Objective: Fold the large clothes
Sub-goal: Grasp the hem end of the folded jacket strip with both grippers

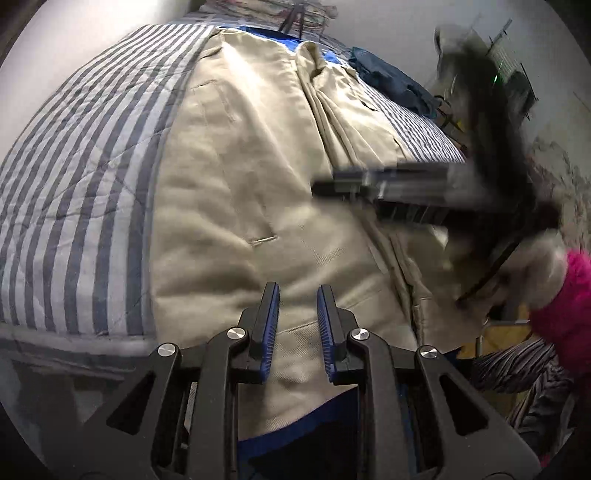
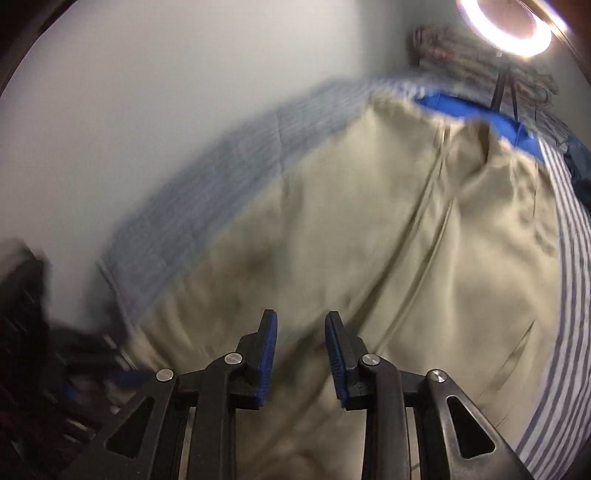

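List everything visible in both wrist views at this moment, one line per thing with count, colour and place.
beige garment: one, beige, spread across the bed.
striped bedding: one, blue-grey and white, under the garment.
blue fabric: one, bright blue, at the garment's far edge.
dark blue cloth: one, far right corner of the bed.
ring light: one, lit, white, on a dark stand behind the bed.
wall: pale grey, beside the bed.
pink sleeve: one, right edge of the left view.
left claw: black with blue pads, open, above the garment.
right claw: black with blue pads, open, above the garment.
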`<state>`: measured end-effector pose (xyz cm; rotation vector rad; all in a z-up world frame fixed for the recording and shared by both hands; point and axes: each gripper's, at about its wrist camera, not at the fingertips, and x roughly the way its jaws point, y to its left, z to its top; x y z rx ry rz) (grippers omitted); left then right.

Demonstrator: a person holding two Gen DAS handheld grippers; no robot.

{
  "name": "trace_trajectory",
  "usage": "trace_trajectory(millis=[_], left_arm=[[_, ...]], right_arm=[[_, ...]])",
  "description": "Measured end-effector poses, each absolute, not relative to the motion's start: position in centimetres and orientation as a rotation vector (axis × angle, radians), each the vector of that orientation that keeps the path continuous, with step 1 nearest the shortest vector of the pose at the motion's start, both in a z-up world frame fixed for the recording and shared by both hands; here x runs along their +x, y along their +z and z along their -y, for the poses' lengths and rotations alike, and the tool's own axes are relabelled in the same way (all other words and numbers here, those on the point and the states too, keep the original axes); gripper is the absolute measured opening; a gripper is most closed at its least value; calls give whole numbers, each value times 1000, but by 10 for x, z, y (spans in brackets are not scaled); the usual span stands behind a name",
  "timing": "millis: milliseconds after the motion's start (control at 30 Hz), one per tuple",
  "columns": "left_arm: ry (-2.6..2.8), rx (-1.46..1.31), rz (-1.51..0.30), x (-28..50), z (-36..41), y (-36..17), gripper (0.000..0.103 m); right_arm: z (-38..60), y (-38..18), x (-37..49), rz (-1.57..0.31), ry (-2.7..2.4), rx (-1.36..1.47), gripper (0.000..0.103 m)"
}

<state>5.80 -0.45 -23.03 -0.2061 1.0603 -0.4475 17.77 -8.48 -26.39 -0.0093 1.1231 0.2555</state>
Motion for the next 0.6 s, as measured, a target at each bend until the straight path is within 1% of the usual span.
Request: trace_trajectory(millis=[67, 100, 133, 167, 200, 233, 300, 400, 533, 600], left_arm=[[-435, -205, -1058, 54, 0, -222, 20], [-431, -211, -1055, 52, -5, -218, 23], [-426, -219, -1055, 52, -10, -213, 35], [-418, -226, -1051, 53, -15, -208, 45], [-403, -235, -1036, 51, -23, -203, 62], [-390, -241, -1020, 51, -29, -199, 68], [-363, -249, -1022, 54, -46, -196, 68], [-338, -311, -1075, 64, -69, -206, 68], [-364, -464, -1182, 74, -91, -233, 68], [-378, -513, -1187, 74, -95, -239, 68]], right_arm=[[90, -261, 174, -1112, 247, 32, 23], [94, -256, 172, -1119, 234, 72, 24], [97, -250, 170, -1115, 230, 98, 25], [102, -239, 163, -1094, 230, 125, 27], [108, -229, 158, -1072, 229, 138, 32], [116, -216, 149, -1042, 211, 153, 35], [138, -193, 124, -995, 155, 198, 52], [175, -187, 96, -997, 81, 273, 55], [216, -209, 55, -1074, -11, 359, 57], [231, -227, 37, -1100, -9, 480, 57]])
